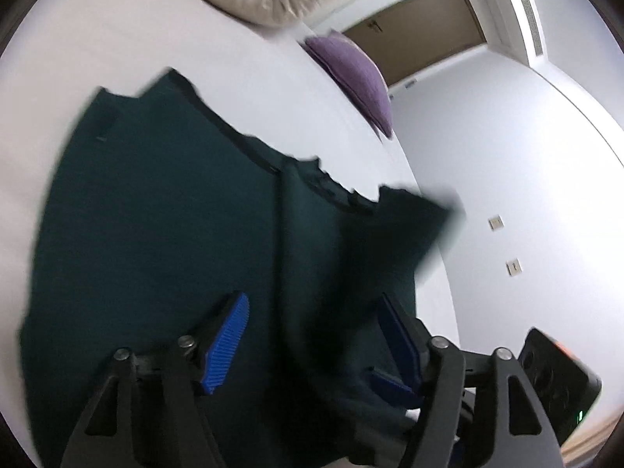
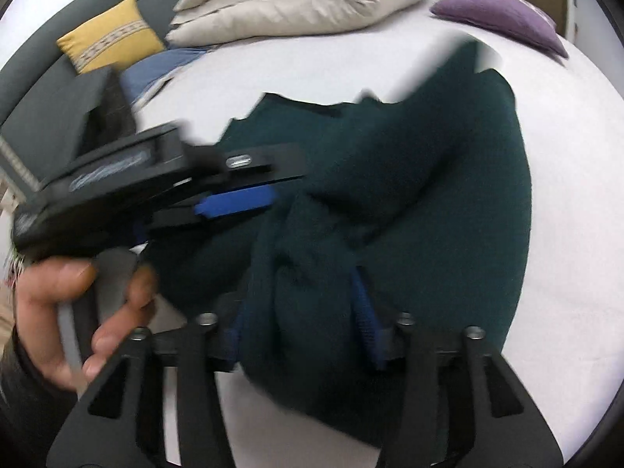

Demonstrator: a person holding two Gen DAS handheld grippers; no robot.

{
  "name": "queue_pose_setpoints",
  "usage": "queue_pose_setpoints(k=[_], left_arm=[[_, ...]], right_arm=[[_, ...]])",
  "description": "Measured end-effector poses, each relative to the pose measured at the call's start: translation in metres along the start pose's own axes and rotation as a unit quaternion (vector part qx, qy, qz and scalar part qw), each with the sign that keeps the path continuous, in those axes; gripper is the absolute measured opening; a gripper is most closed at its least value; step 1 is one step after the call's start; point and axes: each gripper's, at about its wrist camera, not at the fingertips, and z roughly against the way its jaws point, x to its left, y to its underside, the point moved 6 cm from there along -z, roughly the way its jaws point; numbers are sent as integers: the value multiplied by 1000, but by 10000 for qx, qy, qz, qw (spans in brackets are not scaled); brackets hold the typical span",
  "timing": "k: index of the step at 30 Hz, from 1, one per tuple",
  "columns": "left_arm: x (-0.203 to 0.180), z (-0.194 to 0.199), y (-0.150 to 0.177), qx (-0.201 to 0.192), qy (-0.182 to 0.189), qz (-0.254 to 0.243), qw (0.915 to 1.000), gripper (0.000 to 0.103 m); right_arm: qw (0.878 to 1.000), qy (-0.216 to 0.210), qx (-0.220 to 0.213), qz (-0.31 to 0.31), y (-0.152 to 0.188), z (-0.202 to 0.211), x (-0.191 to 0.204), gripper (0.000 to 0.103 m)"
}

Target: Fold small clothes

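Purple cushion point(image 2: 503, 15) beyond green garment point(image 2: 429, 179)

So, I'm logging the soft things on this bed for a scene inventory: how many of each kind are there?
Dark green garment: 1
Cushions: 2, one purple cushion and one yellow cushion
Folded beige duvet: 1
Blue cloth beside the yellow cushion: 1
Total: 5
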Motion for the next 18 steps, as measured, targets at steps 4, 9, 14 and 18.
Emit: queue_pose_setpoints(k=[4, 9, 14, 18], left_arm=[[-6, -11, -5, 206, -51, -81, 9997, 78], [-4, -21, -14, 470, -104, -61, 9988, 80], [-15, -39, -22, 659, -201, -174, 9975, 80], [-20, -50, -21, 840, -453, -393, 9947, 63]], right_arm=[[9995, -147, -102, 262, 21, 13, 14, 63], [9989, -426, -186, -1, 52, 40, -2, 63], [9961, -728, -305, -390, 73, 58, -21, 63], [9940, -883, -415, -495, 81, 62, -19, 63]])
